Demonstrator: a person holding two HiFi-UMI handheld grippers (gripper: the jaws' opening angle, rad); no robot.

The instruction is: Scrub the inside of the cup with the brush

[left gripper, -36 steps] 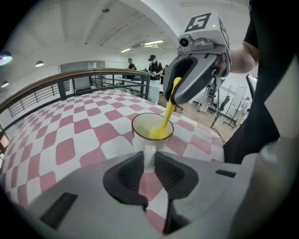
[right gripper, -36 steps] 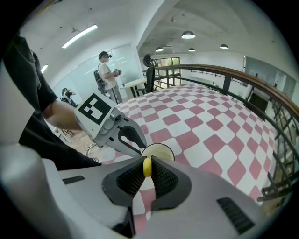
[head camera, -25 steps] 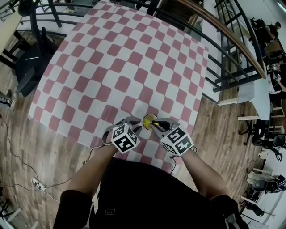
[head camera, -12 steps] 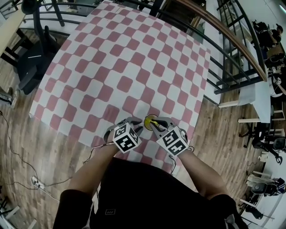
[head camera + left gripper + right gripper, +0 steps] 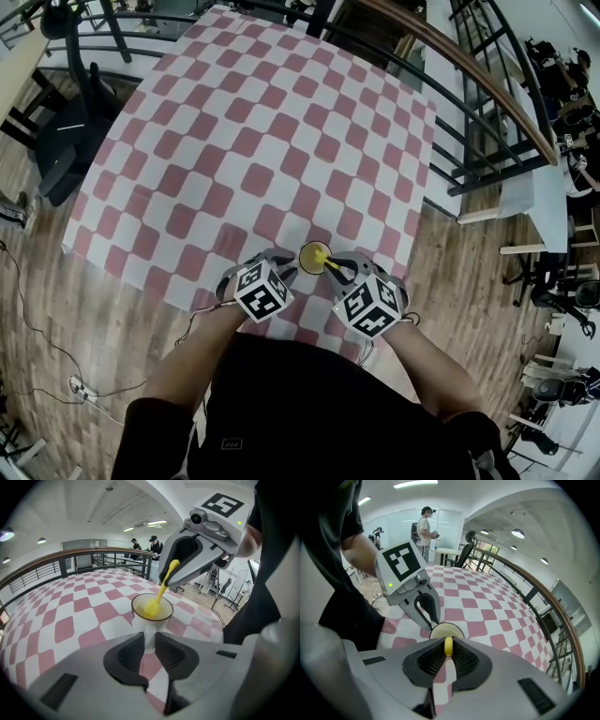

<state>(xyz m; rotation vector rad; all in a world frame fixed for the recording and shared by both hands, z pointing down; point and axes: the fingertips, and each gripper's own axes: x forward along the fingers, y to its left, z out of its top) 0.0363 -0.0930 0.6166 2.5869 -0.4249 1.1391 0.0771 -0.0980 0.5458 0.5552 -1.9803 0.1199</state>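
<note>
While scrubbing appears to be under way, the left gripper [image 5: 284, 265], at lower centre-left of the head view, is clenched on the small side handle [image 5: 149, 637] of a white, dark-rimmed ceramic cup [image 5: 307, 259]. In the left gripper view that handle sits between the two dark pads with no gap showing on either side. The grip probably serves to stop the cup turning or sliding under the push of the brush. The cup stands upright on a red-and-white checked tablecloth [image 5: 244, 141], near the cloth's lower edge and just in front of the person.

Just right of the rim, a slim yellow plastic brush [image 5: 322, 255] slants down into the cup from the upper right. Its yellow head [image 5: 150, 609] lies inside, low against the pale inner wall. Whether it reaches the bottom cannot be told.

Further right, the right gripper [image 5: 342, 270] is clamped on the upper end of the brush's shaft, whose yellow tip shows between the ribbed pads in the right gripper view. Holding it high and tilted probably keeps the jaws clear of the rim while the head works the inside. Both grippers stand close together, one on each side of the cup.
</note>
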